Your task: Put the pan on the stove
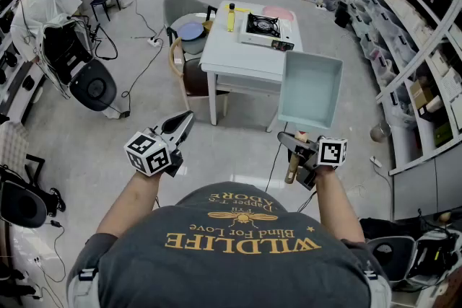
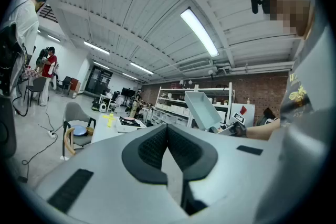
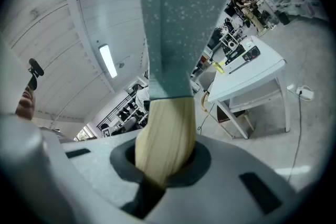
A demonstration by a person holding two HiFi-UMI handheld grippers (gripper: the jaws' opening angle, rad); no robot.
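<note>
A square pale-teal pan hangs in the air in front of me, upright, its wooden handle pointing down. My right gripper is shut on that handle; in the right gripper view the handle fills the jaws and the pan rises above. The black portable stove stands on the far right part of a white table, well ahead of both grippers. My left gripper is held at waist height to the left, shut with nothing in it. The pan and the stove also show in the left gripper view.
On the table beside the stove lie a yellow object and a pink item. A grey chair with a blue plate stands at the table's left. Shelving lines the right wall. Cables cross the floor.
</note>
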